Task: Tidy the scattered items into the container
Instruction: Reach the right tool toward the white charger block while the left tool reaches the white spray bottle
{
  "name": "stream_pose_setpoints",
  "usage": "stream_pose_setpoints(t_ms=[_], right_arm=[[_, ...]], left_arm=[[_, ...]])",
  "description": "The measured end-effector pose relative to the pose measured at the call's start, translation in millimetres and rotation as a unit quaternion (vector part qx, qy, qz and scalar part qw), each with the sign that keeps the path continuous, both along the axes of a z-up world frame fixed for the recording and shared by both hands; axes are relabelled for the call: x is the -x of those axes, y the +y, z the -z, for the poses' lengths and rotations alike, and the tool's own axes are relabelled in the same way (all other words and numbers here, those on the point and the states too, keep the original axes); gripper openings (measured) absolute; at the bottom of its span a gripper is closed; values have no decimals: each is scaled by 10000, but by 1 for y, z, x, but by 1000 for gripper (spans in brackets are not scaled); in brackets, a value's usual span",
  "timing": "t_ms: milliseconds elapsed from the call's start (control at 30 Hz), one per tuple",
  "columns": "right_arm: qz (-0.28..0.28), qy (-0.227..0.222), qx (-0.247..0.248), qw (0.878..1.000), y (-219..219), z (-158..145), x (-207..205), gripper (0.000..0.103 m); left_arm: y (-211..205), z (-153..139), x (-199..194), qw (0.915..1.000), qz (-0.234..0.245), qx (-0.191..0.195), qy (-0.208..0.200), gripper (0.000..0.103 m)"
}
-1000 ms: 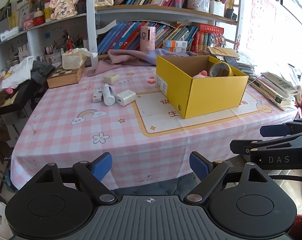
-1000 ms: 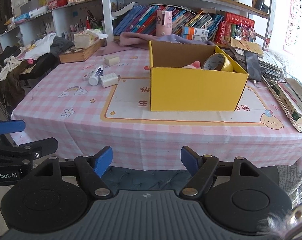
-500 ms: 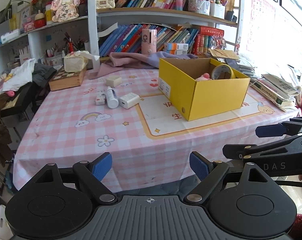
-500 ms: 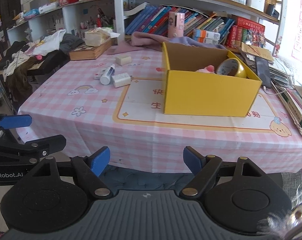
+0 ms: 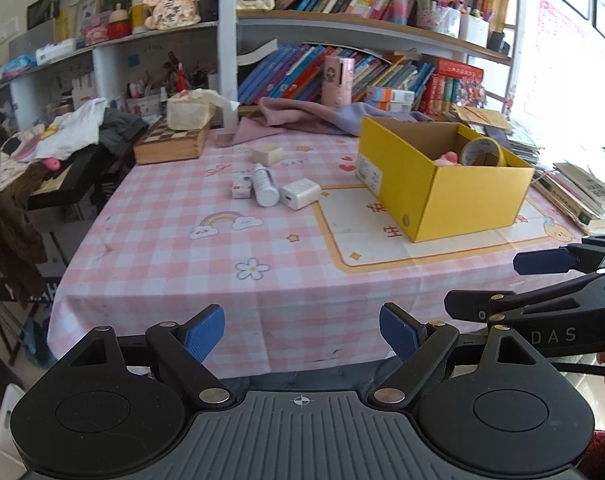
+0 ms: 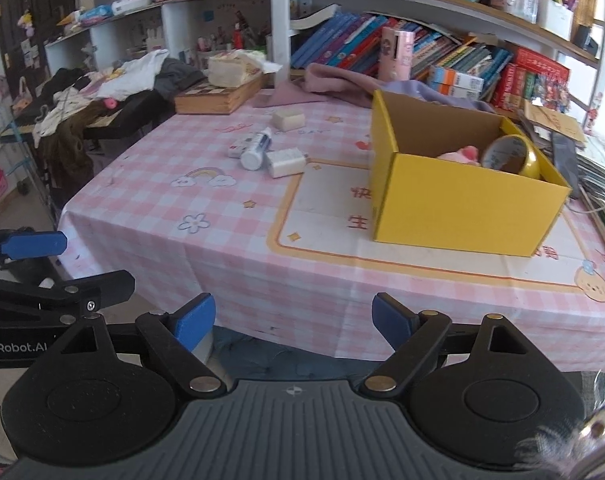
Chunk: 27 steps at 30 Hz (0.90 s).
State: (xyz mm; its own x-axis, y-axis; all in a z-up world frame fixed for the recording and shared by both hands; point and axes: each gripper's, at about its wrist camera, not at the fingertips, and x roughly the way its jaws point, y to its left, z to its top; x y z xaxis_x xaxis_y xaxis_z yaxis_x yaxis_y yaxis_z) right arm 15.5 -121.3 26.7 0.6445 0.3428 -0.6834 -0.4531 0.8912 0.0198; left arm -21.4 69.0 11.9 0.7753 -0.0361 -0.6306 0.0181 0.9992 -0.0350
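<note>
Scattered items sit in a cluster left of the yellow box [image 5: 446, 184] on the pink checked tablecloth [image 5: 174, 264], well apart from both grippers. White charger block [image 5: 300, 194] is nearest the box; white bottle [image 5: 264, 185] lies on its side just beside it, and a small carton [image 5: 241, 190] lies next to the bottle on its far side from the charger. The three look close enough to touch, but the fisheye makes that hard to confirm. A cream block [image 5: 267, 154], maybe an eraser or soap, lies alone a bit further back.

Box already holds a tape roll [image 5: 482, 153] and something pink [image 5: 448, 158].

Left gripper [image 5: 302, 334] is wide open with nothing between the blue pads, hanging off the near table edge. Right gripper [image 6: 293, 322] has its jaws opening, also empty, at the same edge.

Handling, as a guess: all four look light and rigid. Charger is smooth plastic, probably slippery, so pinch across its flat faces. Bottle is round and likely rolls, so take it across the body mid-length. Carton is thin card that crushes if squeezed hard, so go gently on its long sides. Cream block is easiest, flat sides and clear space around. The tight cluster risks nudging neighbours.
</note>
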Motion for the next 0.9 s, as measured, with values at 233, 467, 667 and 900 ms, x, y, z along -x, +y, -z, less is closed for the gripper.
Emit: stream_pose_setpoints(t_ms=[233,467,667,900], right_arm=[[-251,-135,35,9996,17,0,-5,73],[-245,-118,29,9996,28,2,-25,72],[-324,-65,95,9994,45,9,-57,70],[-289,2,151,9995,64,11,-110,61]], left_arm=[[9,0,-3,9999,-88,-4,-67,87],[21,2,-18,9998,-160,27,-118,87],[37,9,-48,9996,-251,84,-61,86],[53,8,-97,9996,-251,67,-82,85]])
